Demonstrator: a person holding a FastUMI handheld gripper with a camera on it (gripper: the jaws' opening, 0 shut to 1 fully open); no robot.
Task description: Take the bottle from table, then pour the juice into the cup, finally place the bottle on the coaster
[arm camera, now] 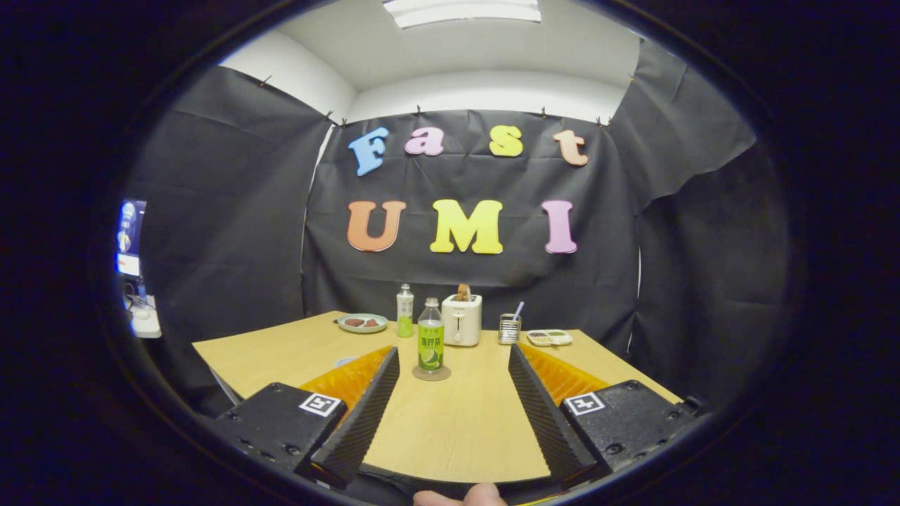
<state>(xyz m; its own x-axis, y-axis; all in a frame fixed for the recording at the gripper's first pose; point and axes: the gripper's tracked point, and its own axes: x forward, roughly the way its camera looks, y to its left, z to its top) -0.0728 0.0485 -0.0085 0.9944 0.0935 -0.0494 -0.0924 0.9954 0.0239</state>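
Fingertip [460, 495] of the person's hand at the very near edge, below the gripper [453, 358]; its two ribbed black fingers [365, 414] spread wide apart, holding nothing, bare table [450, 429] between them. Bottle [430, 344] with green label and white cap stands upright just ahead of the fingers, closer to the left one, on a round clear coaster [431, 373]. Something bluish, maybe the cup, peeks past the left finger's outer side, too hidden to tell. Farther back: second smaller bottle [405, 310] to the left, plate [362, 322] with dark food left of that, white toaster [462, 318] right of the bottles, small metal holder [510, 327] with a straw, then a flat tray [550, 337] at far right
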